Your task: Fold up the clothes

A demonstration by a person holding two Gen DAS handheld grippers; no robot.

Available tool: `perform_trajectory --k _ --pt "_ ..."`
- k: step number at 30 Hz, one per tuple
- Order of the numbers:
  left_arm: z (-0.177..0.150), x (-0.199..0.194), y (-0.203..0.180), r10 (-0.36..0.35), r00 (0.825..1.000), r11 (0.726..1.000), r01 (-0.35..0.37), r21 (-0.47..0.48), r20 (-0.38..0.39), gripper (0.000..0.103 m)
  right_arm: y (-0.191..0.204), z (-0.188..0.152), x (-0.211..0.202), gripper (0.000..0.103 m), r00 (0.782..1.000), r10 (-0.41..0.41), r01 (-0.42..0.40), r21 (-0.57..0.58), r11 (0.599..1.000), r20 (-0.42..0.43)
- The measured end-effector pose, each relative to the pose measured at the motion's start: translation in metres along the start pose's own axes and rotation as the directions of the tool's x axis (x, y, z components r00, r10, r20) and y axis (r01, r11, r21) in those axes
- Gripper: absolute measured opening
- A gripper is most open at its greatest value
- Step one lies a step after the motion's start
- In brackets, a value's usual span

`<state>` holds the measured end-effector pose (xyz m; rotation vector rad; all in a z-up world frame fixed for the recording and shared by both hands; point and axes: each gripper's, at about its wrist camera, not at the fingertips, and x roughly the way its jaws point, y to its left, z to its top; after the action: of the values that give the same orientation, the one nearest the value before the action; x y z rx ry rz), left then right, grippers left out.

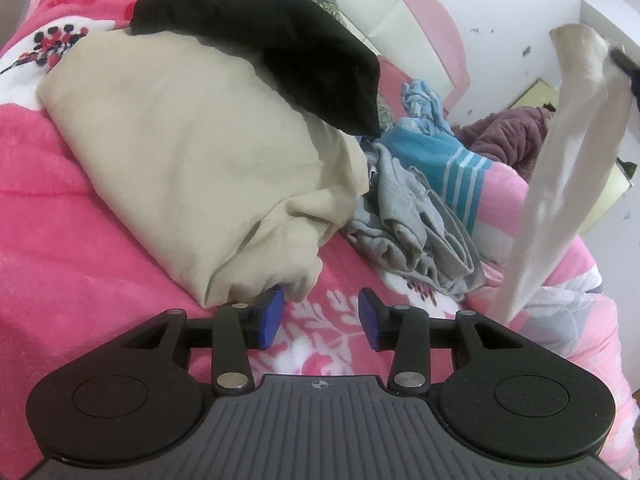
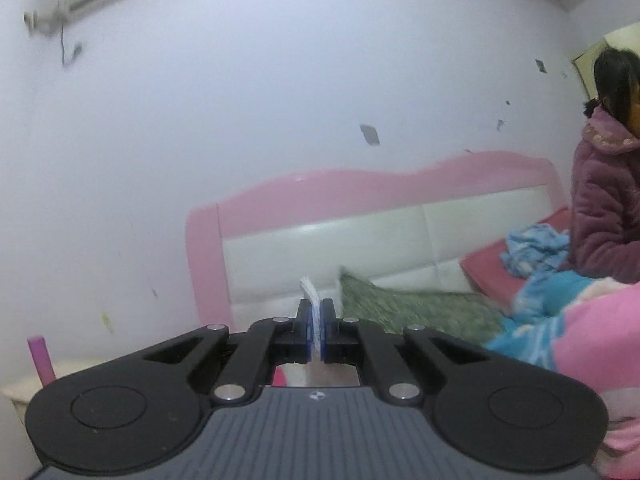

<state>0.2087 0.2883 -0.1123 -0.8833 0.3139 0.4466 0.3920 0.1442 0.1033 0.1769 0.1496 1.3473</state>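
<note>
Left gripper gapes empty beside folded beige cotton bundle | right gripper pinches hanging cream cloth strip | risk: thin edge bite slips, strip drops onto pink fleece blanket.

I can read no words, labels, brands or numbers anywhere in either view. The only sign is a small crosshair mark printed on the ribbed body of my left gripper and right gripper.
</note>
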Motion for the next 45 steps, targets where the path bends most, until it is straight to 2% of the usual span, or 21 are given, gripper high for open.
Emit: perform_trajectory --k 4,8,9,10,11,13,14,15,18,21,24,26,28,30,33,38,41,42,45 --pt "0.000 -0.002 0.001 0.001 1.000 1.000 -0.001 -0.003 0.001 0.041 -0.008 -0.010 0.024 0.002 0.999 0.047 -0.047 0.012 0.999 -0.014" --pt "-0.001 -0.003 0.000 0.005 1.000 1.000 -0.005 0.004 0.005 0.041 -0.024 -0.042 0.067 0.003 0.996 0.072 -0.069 0.057 0.996 -0.050" --pt "-0.002 -0.002 0.000 0.007 1.000 1.000 -0.007 0.010 0.008 0.041 -0.031 -0.054 0.081 0.010 0.996 0.029 -0.023 0.063 0.998 -0.090" --pt "-0.002 -0.002 -0.001 0.009 1.000 1.000 -0.009 0.016 0.010 0.041 -0.040 -0.068 0.099 0.031 0.986 -0.053 0.065 0.071 0.995 -0.157" --pt "-0.002 -0.001 -0.001 0.010 1.000 1.000 -0.010 0.020 0.012 0.041 -0.049 -0.081 0.115 0.041 0.966 -0.121 0.144 0.087 0.986 -0.229" --pt "-0.002 0.000 -0.002 0.011 1.000 1.000 -0.011 0.023 0.012 0.041 -0.064 -0.100 0.133 0.043 0.924 -0.178 0.225 0.106 0.969 -0.338" --pt "-0.002 0.001 -0.002 0.011 1.000 1.000 -0.012 0.024 0.012 0.041 -0.068 -0.106 0.136 0.043 0.910 -0.196 0.248 0.101 0.963 -0.367" --pt "-0.002 0.001 -0.002 0.010 1.000 1.000 -0.010 0.023 0.011 0.041 -0.069 -0.107 0.133 0.043 0.906 -0.206 0.257 0.094 0.962 -0.369" --pt "-0.002 0.001 -0.002 0.009 1.000 1.000 -0.009 0.024 0.013 0.041 -0.067 -0.094 0.108 0.043 0.905 -0.240 0.276 0.055 0.960 -0.351" --pt "-0.003 -0.001 -0.002 0.012 1.000 0.999 -0.013 0.031 0.022 0.041 -0.056 -0.064 0.057 0.044 0.888 -0.324 0.339 -0.012 0.941 -0.326" --pt "-0.006 -0.002 -0.005 0.023 0.999 0.998 -0.025 0.052 0.039 0.041 -0.031 -0.032 -0.024 0.051 0.854 -0.435 0.441 -0.047 0.896 -0.285" --pt "-0.007 -0.003 -0.006 0.030 0.998 0.997 -0.034 0.066 0.050 0.041 -0.015 -0.011 -0.078 0.053 0.824 -0.505 0.506 -0.067 0.860 -0.255" --pt "-0.010 -0.004 -0.009 0.035 0.998 0.996 -0.041 0.085 0.060 0.041 0.001 0.010 -0.131 0.060 0.789 -0.572 0.569 -0.085 0.818 -0.223" --pt "-0.015 -0.007 -0.013 0.036 0.997 0.993 -0.043 0.113 0.068 0.042 0.025 0.020 -0.199 0.061 0.727 -0.653 0.655 -0.074 0.752 -0.213" --pt "-0.018 -0.008 -0.019 0.035 0.995 0.987 -0.049 0.150 0.091 0.042 0.065 0.021 -0.297 0.061 0.611 -0.762 0.774 -0.041 0.632 -0.214" --pt "-0.019 -0.008 -0.026 0.011 0.997 0.977 -0.028 0.213 0.080 0.045 0.130 0.009 -0.447 0.062 0.352 -0.919 0.934 -0.002 0.358 -0.178" --pt "-0.031 -0.006 -0.043 -0.003 0.998 0.937 -0.019 0.350 0.061 0.046 0.159 -0.006 -0.533 0.063 0.219 -0.963 0.974 0.101 0.205 -0.158" --pt "-0.036 -0.007 -0.050 0.005 0.999 0.919 -0.023 0.395 0.047 0.046 0.164 -0.013 -0.558 0.063 0.181 -0.969 0.977 0.141 0.158 -0.167" --pt "-0.048 -0.018 -0.082 -0.022 1.000 0.869 0.026 0.494 -0.013 0.046 0.162 -0.043 -0.614 0.063 0.116 -0.967 0.968 0.243 0.059 -0.229"
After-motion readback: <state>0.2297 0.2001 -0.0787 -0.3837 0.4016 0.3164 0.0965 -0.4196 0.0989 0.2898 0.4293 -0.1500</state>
